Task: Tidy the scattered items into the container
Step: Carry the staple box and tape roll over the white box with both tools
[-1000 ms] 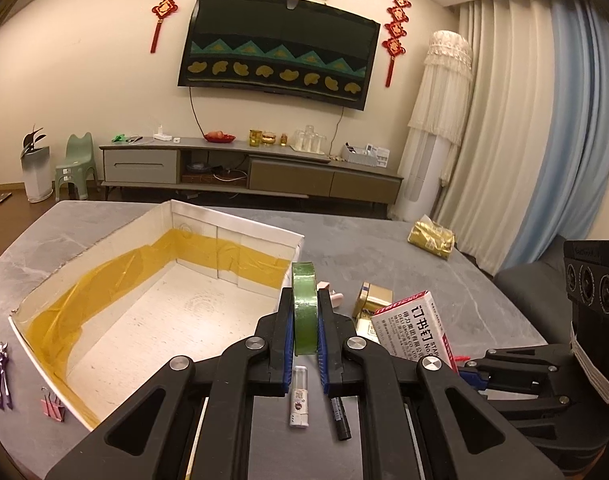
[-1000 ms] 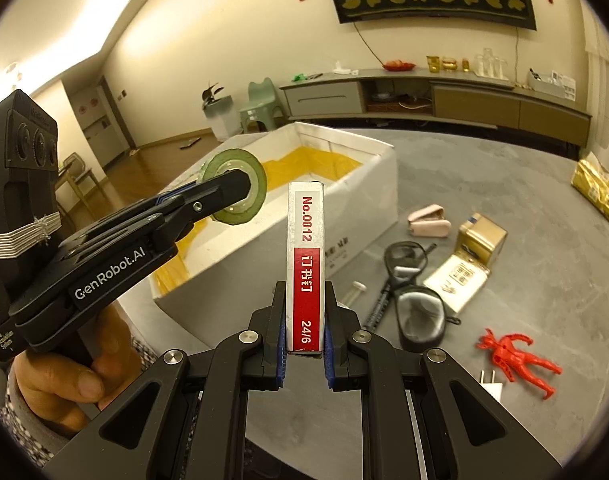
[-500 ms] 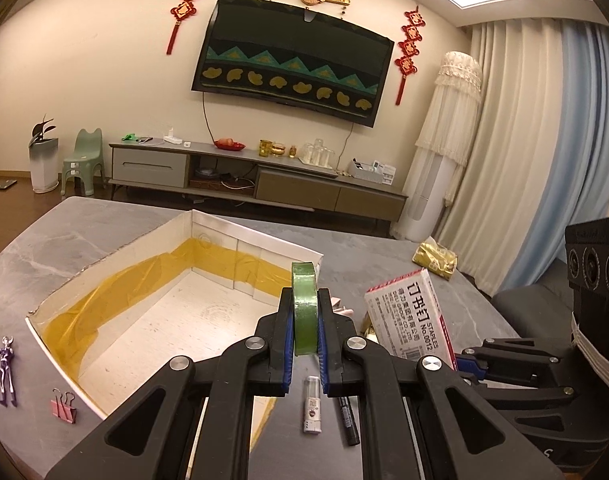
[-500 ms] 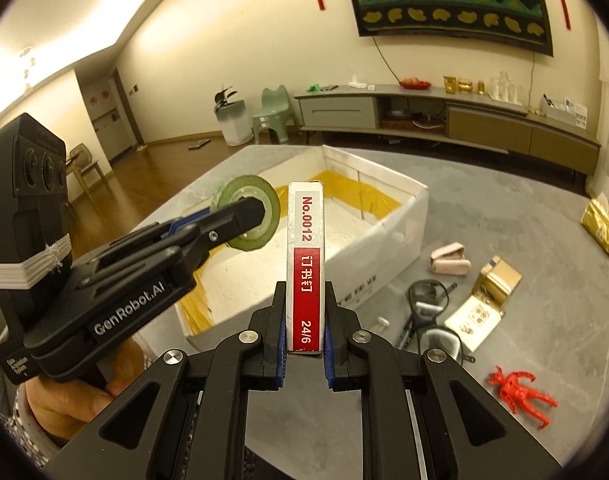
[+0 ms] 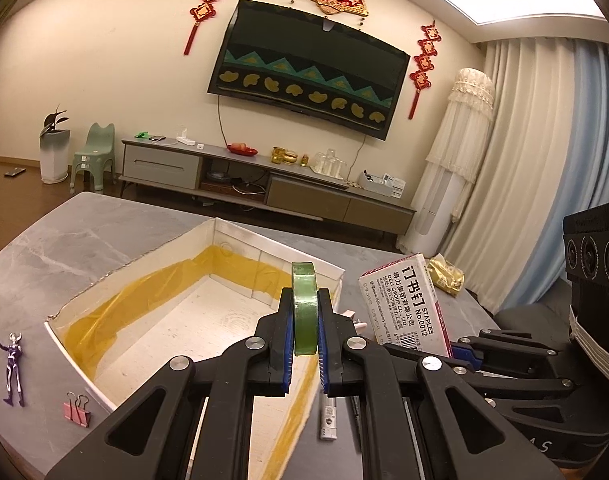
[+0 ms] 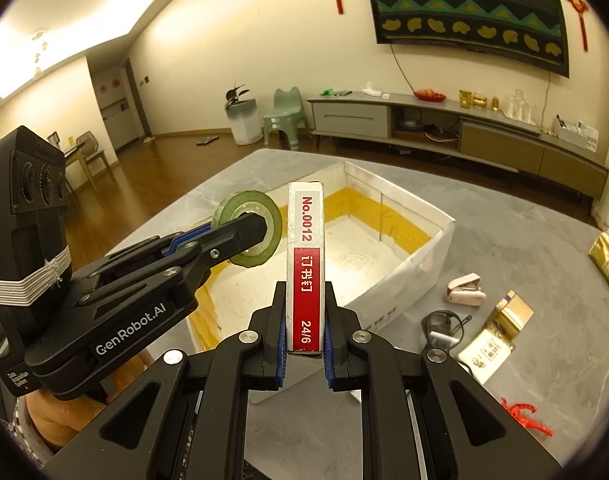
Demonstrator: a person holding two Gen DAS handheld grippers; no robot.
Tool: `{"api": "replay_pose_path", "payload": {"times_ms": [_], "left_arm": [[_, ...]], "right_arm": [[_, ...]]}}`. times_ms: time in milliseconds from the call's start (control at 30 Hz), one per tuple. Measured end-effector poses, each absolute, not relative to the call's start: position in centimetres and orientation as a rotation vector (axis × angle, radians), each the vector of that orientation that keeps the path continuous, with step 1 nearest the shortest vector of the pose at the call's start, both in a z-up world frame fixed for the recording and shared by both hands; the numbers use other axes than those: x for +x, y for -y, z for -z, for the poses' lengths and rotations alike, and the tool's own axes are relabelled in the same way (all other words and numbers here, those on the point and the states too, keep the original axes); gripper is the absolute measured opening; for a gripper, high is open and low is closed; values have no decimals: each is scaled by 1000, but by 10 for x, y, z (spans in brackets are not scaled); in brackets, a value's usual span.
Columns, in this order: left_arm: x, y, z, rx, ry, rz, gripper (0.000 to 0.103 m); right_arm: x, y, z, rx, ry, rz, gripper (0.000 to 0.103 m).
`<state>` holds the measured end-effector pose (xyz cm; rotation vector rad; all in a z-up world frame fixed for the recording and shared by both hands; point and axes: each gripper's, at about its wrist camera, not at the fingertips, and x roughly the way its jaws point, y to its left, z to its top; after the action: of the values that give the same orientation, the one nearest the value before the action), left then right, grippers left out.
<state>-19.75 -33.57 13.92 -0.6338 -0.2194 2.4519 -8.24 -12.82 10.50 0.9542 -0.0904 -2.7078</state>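
Living room with a wall TV (image 5: 304, 68) and a grey marble desk (image 5: 64, 248), where a white box (image 5: 192, 312) lined with yellow tape is sitting open. The left gripper (image 5: 305, 344) is pinching a roll of green tape (image 5: 304, 308) upright just over the box's near right corner, while the right gripper (image 6: 304, 344) is squeezing a red-and-white staples box (image 6: 306, 264) on end, hovering at the near edge of the white box. Still lying on the desk: a purple figure (image 5: 13, 364) and pink binder clip (image 5: 77, 408) to the left of the box, plus a pink stapler (image 6: 464, 290), gold boxes (image 6: 508, 316) and a red figure (image 6: 524, 420) off to the right.
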Motion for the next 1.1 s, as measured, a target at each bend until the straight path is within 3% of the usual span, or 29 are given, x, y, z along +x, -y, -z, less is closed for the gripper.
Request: {"api": "replay_pose_path", "payload": {"times_ms": [700, 1100], "left_arm": [[-246, 362, -129, -769, 420, -2403, 10], [-273, 354, -137, -822, 390, -2445, 10]], "right_arm": [[-132, 135, -103, 1003, 40, 2678, 15], [-165, 124, -104, 1076, 83, 2657, 15]]}}
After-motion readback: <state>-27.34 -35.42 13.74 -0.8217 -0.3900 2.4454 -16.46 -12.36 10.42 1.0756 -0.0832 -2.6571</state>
